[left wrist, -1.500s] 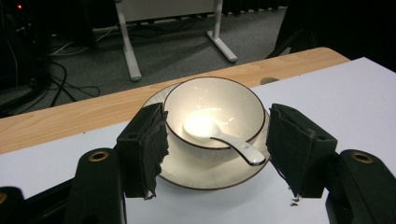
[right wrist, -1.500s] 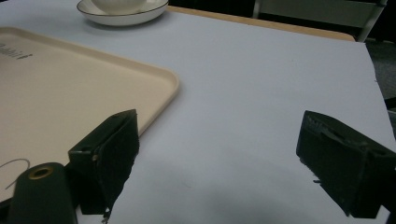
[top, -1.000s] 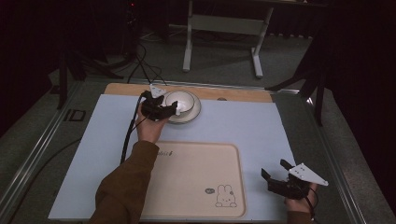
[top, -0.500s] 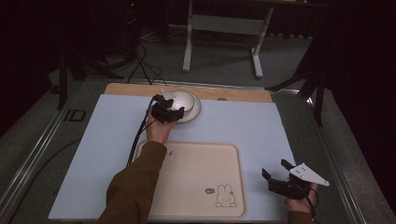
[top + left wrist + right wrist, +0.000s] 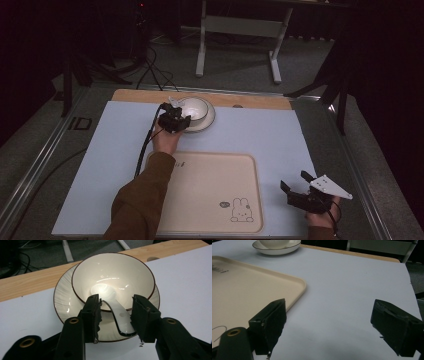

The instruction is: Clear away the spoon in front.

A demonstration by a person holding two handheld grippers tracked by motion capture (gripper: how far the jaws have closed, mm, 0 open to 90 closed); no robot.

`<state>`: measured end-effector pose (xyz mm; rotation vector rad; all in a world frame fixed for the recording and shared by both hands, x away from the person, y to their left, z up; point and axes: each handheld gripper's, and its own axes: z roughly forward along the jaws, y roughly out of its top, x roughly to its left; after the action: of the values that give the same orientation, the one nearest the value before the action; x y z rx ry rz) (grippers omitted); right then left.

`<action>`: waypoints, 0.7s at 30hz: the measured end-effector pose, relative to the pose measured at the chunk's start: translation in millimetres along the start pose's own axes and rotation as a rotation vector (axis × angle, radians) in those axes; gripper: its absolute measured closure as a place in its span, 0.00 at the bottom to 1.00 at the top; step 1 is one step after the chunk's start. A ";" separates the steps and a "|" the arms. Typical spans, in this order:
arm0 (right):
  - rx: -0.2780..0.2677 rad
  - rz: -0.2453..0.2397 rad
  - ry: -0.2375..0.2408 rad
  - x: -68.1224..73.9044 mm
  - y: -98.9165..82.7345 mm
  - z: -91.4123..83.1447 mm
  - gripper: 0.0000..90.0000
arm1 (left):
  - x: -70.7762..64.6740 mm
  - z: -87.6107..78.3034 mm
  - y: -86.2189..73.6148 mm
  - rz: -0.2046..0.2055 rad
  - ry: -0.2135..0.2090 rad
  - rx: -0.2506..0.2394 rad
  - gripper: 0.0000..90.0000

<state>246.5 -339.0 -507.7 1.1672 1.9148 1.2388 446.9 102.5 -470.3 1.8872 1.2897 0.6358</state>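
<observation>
- Two jaws of the left gripper [image 5: 116,315] have just been closing around the spoon [image 5: 117,315] handle, not yet pinching it.
- Spoon rests in the bowl [image 5: 112,277] on the plate [image 5: 62,302].
- Right gripper [image 5: 329,327] gapes wide, holding nothing, beside the tray [image 5: 249,287].

- The left gripper [image 5: 116,317] has moved down closer to the bowl [image 5: 113,280].
- Its jaws have just been closing. They now sit on both sides of the spoon [image 5: 120,315] handle, which sticks out over the bowl's near rim. A small gap still shows beside the handle.
</observation>
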 end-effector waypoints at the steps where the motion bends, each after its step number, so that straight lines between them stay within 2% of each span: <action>1: 0.000 0.000 0.000 0.0 0.0 0.1 0.14 | 0.0 0.0 0.0 0.000 0.000 0.000 0.66; 11: 0.001 -0.001 0.002 -0.3 0.0 -0.1 0.14 | -3.2 6.4 -2.2 -0.022 0.002 0.021 0.77; 21: 0.002 -0.002 0.004 -0.2 0.0 0.2 0.14 | -1.8 8.1 -3.1 -0.025 0.011 0.034 0.78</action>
<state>246.7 -339.1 -507.7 1.1647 1.9206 1.2392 450.5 99.0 -477.6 1.8942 1.3371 0.6158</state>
